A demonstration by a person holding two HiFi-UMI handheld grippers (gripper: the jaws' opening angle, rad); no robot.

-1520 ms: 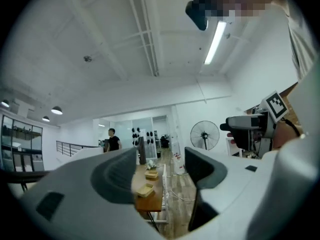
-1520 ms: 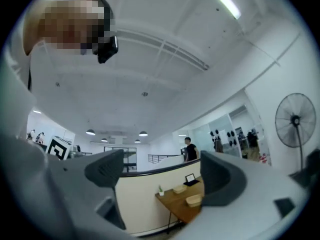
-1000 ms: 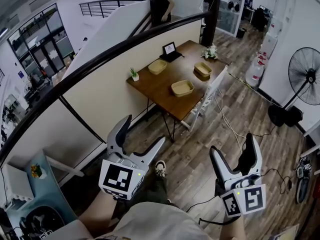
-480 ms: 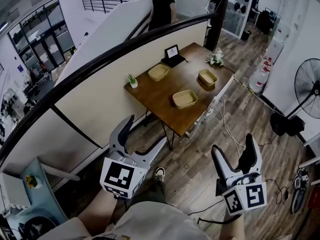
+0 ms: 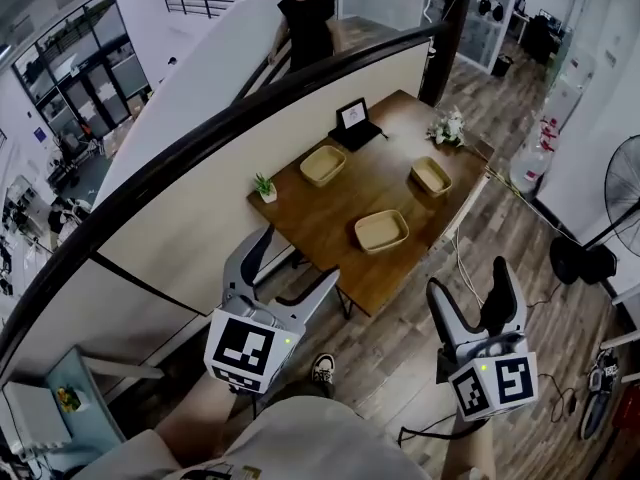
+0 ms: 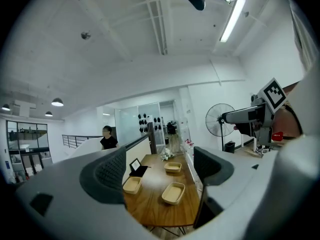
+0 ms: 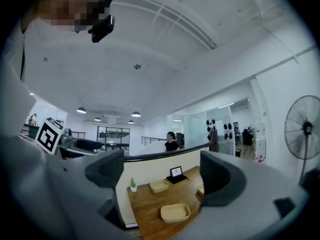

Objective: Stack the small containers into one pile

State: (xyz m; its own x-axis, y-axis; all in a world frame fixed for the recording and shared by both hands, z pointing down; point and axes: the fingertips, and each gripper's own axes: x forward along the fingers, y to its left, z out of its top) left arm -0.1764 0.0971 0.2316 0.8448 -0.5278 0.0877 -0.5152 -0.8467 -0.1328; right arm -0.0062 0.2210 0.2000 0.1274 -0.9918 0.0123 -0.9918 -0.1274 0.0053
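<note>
Three shallow tan containers lie apart on a brown wooden table [image 5: 330, 218]: one at the back left [image 5: 323, 165], one at the right [image 5: 431, 176], one near the front edge [image 5: 381, 231]. My left gripper [image 5: 295, 258] is open and empty, held in the air short of the table's near corner. The right gripper [image 5: 470, 280] is also open and empty, over the floor in front of the table. Between the left gripper's jaws [image 6: 160, 171] I see the containers [image 6: 173, 193] far off. The right gripper view [image 7: 162, 171] shows the front container [image 7: 175, 212] likewise distant.
A tablet on a stand [image 5: 352, 118], a small potted plant [image 5: 265, 186] and a bunch of flowers [image 5: 447, 128] share the table. A partition with a black rail [image 5: 200, 138] runs along its left side. A person [image 5: 305, 23] stands behind it. A floor fan [image 5: 628, 198] is at the right.
The table and containers have come nearer and lower in the head view. Both grippers stay open and empty. The person behind the partition has shifted left.
</note>
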